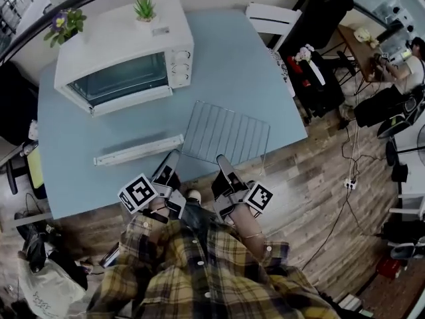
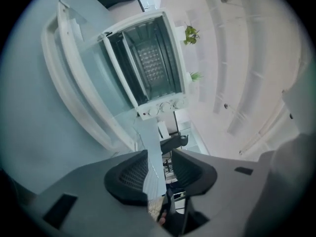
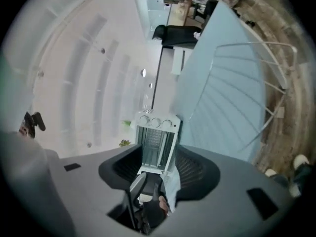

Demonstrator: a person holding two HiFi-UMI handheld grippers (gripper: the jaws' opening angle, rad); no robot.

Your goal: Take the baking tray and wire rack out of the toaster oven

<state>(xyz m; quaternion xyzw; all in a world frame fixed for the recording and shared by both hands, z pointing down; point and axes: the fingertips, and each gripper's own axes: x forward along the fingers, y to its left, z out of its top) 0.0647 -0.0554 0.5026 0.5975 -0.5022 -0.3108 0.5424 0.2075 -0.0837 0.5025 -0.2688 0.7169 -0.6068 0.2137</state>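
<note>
- Wire rack (image 1: 226,133) flat on worktop (image 1: 239,58), 4 o'clock of toaster oven (image 1: 126,52); baking tray (image 1: 138,149) at its 9.
- Left claw (image 1: 171,159), right claw (image 1: 224,163) — both parted, gripping nothing.

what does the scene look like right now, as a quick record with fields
toaster oven: white, on the blue table, door open
wire rack: flat on the table, by its near edge
baking tray: on the table, left of the rack, in front of the oven
left gripper: jaws apart, nothing between them
right gripper: jaws apart, nothing between them
</note>
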